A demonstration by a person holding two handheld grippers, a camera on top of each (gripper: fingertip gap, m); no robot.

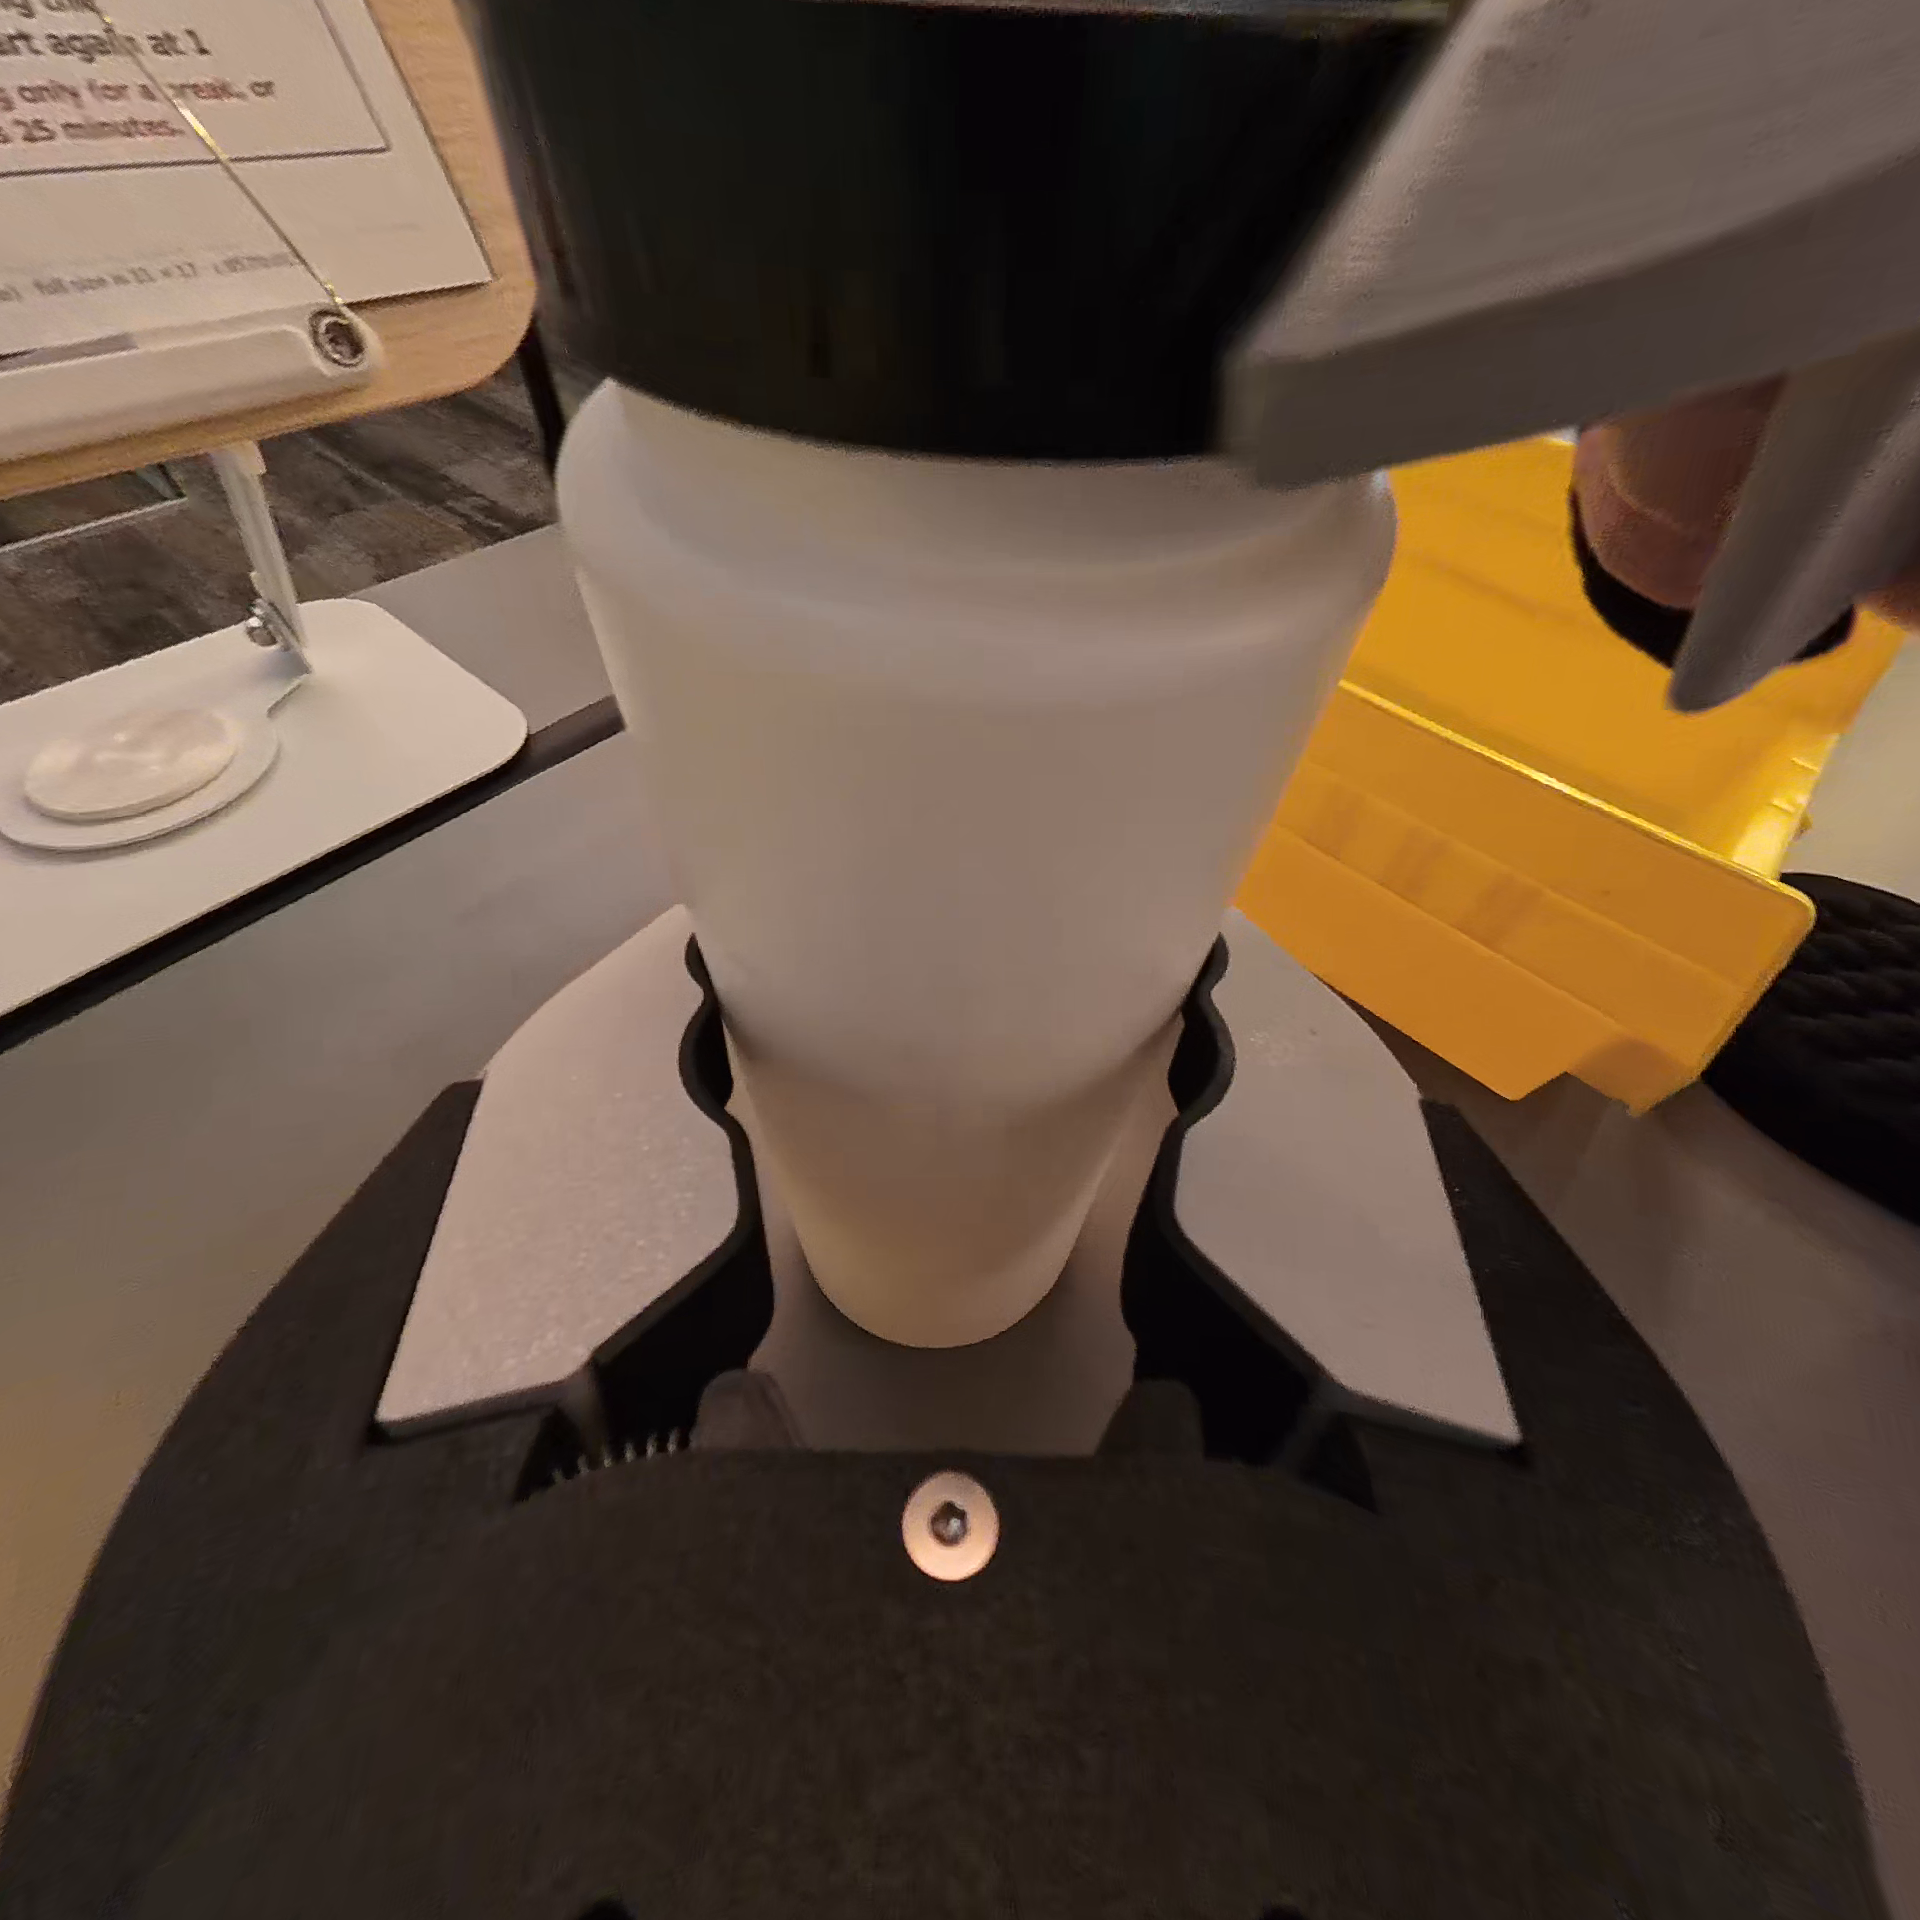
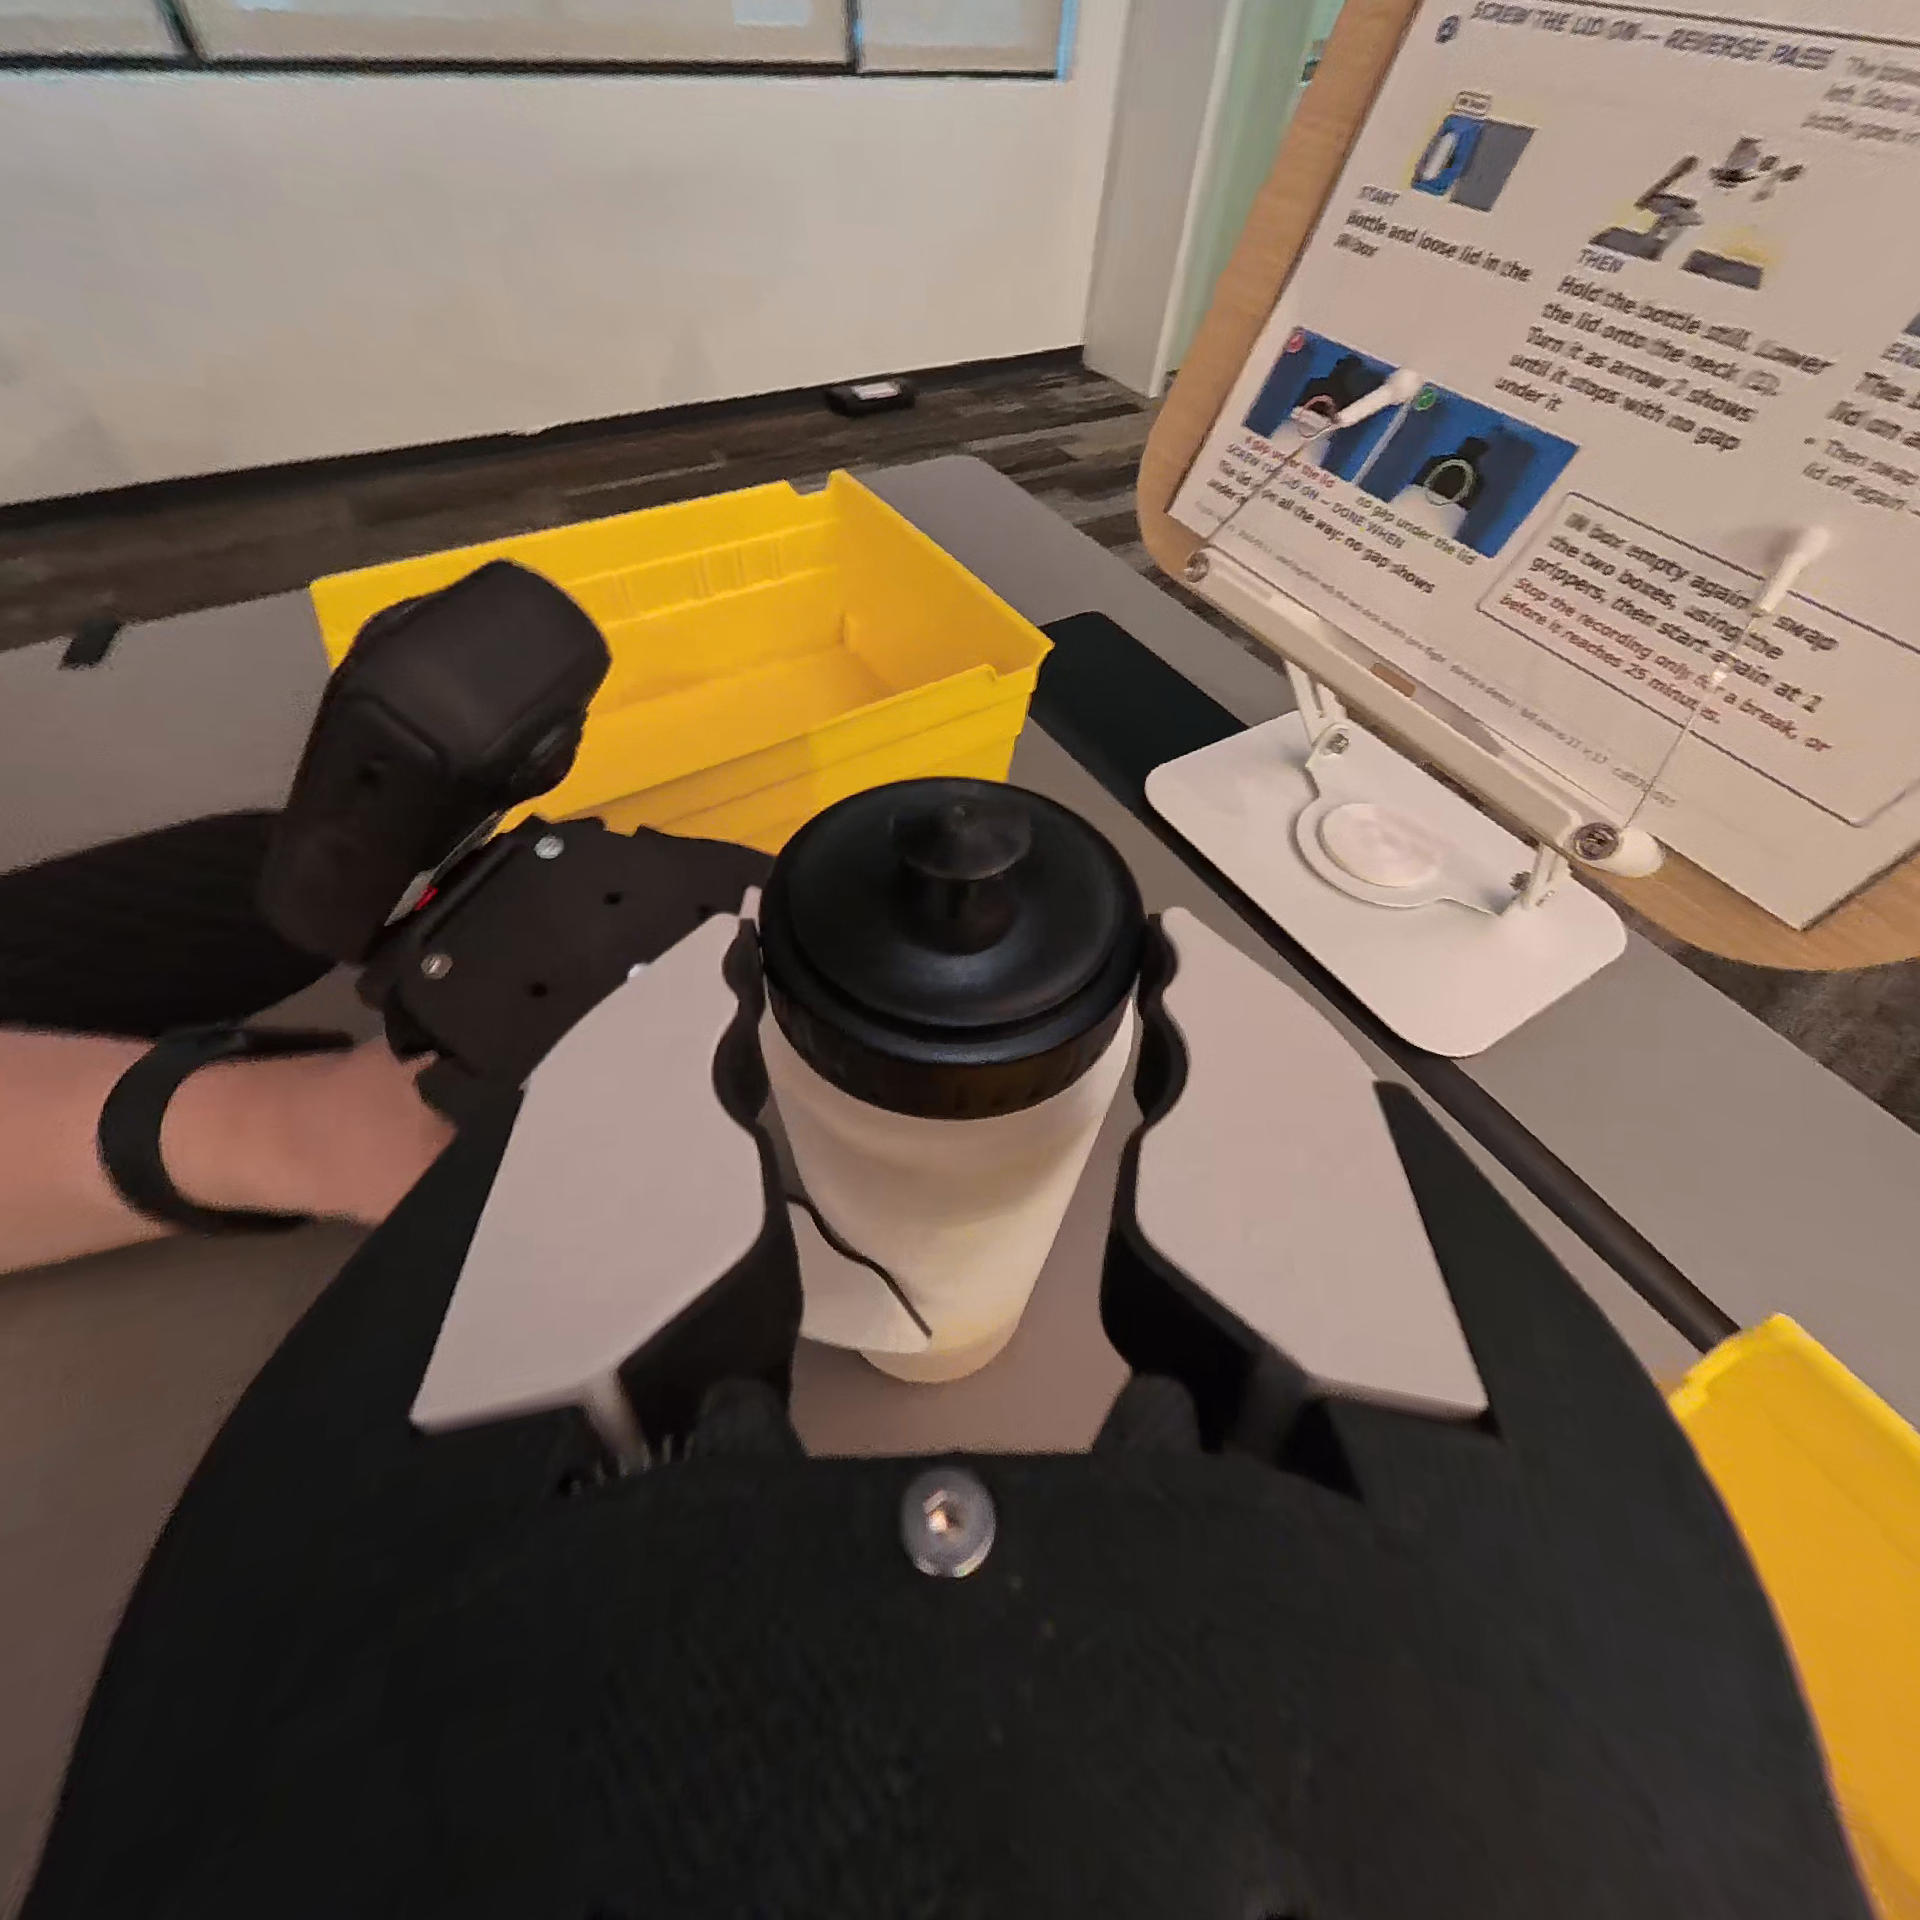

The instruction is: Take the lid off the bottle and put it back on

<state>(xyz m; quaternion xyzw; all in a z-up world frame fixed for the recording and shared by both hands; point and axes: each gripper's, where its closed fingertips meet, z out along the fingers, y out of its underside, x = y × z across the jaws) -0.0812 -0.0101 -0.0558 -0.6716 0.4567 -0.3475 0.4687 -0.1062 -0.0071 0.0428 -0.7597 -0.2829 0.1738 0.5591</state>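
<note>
A white bottle (image 1: 966, 831) with a black screw lid (image 1: 914, 260) stands upright over the grey table. My left gripper (image 1: 956, 997) is shut on the bottle's body, with a black pad pressed to each side. In the right wrist view I look down on the lid (image 2: 951, 935) with its spout. My right gripper (image 2: 951, 940) is shut on the lid, with a fingertip against each side of the rim. One grey finger (image 1: 1558, 260) of the right gripper also shows in the left wrist view, against the lid. The left gripper's black body (image 2: 499, 935) sits left of the bottle (image 2: 935, 1226), held by a hand.
A yellow bin (image 2: 779, 665) stands behind the bottle and also shows in the left wrist view (image 1: 1507, 883). A second yellow bin (image 2: 1829, 1558) is at the near right. An instruction board (image 2: 1558, 416) on a white stand (image 2: 1403, 914) stands at the table's right edge.
</note>
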